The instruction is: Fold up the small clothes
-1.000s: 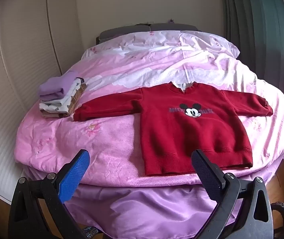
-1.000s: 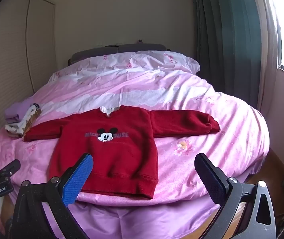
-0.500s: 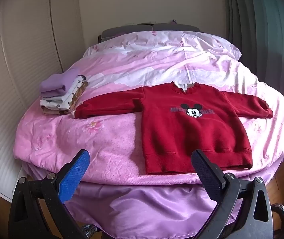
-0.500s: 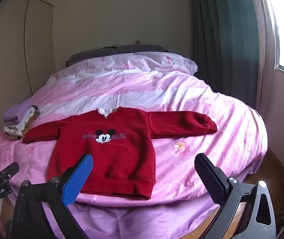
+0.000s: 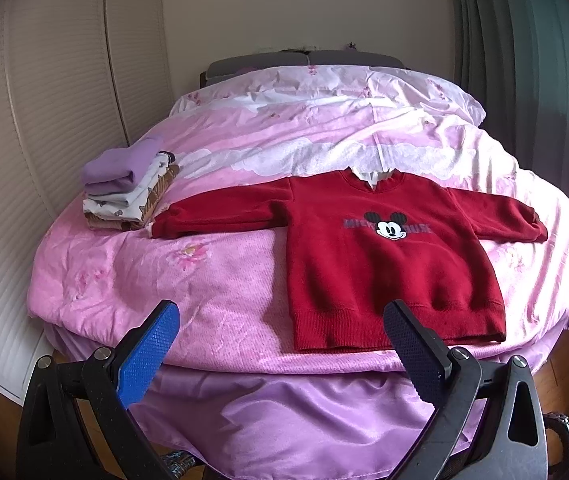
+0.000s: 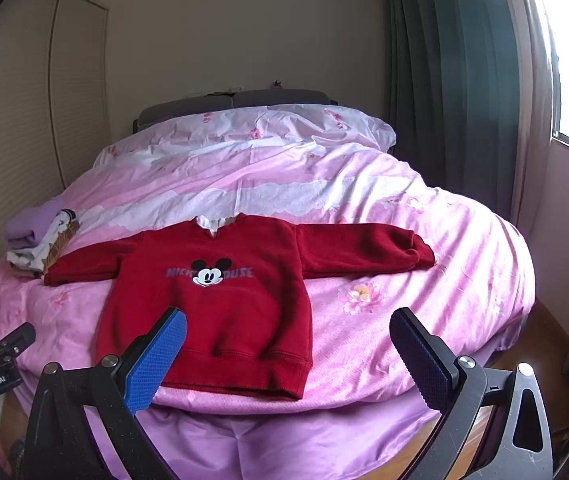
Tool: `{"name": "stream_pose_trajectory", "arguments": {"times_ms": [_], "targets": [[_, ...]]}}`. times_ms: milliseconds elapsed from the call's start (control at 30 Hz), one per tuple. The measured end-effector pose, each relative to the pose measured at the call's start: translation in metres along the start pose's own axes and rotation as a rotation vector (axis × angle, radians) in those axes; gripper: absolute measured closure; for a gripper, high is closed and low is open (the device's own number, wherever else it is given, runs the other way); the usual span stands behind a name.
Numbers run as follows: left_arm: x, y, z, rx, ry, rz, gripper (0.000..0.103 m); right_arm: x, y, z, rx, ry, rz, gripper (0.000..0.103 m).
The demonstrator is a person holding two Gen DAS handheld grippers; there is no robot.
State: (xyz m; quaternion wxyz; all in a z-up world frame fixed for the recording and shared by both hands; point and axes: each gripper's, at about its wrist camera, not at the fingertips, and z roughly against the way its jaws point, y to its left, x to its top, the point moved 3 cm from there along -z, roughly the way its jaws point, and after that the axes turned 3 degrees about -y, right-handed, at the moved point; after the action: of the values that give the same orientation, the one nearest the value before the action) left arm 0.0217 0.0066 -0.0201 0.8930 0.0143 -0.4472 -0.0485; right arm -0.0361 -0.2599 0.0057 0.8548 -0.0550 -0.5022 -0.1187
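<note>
Your red fleece child's sweatshirt (image 5: 388, 256) carries a Mickey Mouse face over grey lettering, partly covered, reading "MICK…OUSE". It lies flat, face up, sleeves spread, hem at the near edge of the pink floral quilted bedspread (image 5: 212, 280). A stack of folded small clothes (image 5: 128, 188), lilac on top, sits beside its left cuff. Your left gripper (image 5: 280, 344) and right gripper (image 6: 288, 344) hover before the bed, fingers spread wide, empty. "GenRobot.AI" marks the left tool.

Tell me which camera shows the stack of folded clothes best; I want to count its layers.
The left wrist view: the stack of folded clothes sits nearer and unobstructed, purple piece on top, printed ones beneath. In the right wrist view the stack is small, at the left edge, beside the red sweater sleeve.
</note>
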Motion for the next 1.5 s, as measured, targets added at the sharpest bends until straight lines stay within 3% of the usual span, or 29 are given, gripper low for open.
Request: {"name": "stream_pose_trajectory", "arguments": {"times_ms": [1500], "targets": [[0.0033,0.0041,0.0061,0.007,-0.013,0.001,0.000,-0.0024,-0.0030,0.0008,0.000,0.010,-0.002,0.000]]}}
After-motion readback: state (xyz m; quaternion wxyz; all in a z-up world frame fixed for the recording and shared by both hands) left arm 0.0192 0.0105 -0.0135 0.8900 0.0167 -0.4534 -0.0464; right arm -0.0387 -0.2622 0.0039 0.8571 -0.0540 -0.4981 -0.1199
